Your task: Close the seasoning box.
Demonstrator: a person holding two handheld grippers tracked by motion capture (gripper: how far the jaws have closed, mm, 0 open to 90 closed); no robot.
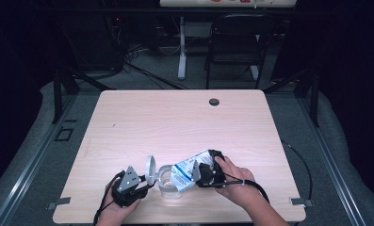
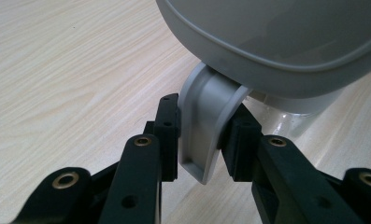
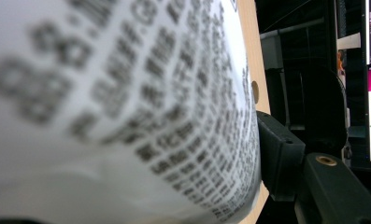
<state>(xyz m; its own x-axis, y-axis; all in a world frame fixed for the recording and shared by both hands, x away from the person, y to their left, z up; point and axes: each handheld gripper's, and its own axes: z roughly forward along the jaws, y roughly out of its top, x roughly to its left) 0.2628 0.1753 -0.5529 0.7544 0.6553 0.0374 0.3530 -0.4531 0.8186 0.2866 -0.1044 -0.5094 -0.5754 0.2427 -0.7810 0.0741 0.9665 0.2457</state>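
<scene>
Near the table's front edge, the left gripper pinches the grey latch of an open lid on a clear container. Beside it, the right gripper, its jaws partly closed, clamps a printed bag tilted over the container.

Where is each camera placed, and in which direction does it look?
High view: above the person's side, facing forward and down on the table; both hands with tools show.
Left gripper view: on the left tool, looking along its jaws, which clamp the grey lid tab.
Right gripper view: on the right tool, facing the printed bag between its jaws.
Shared: the high view also shows the bag.
</scene>
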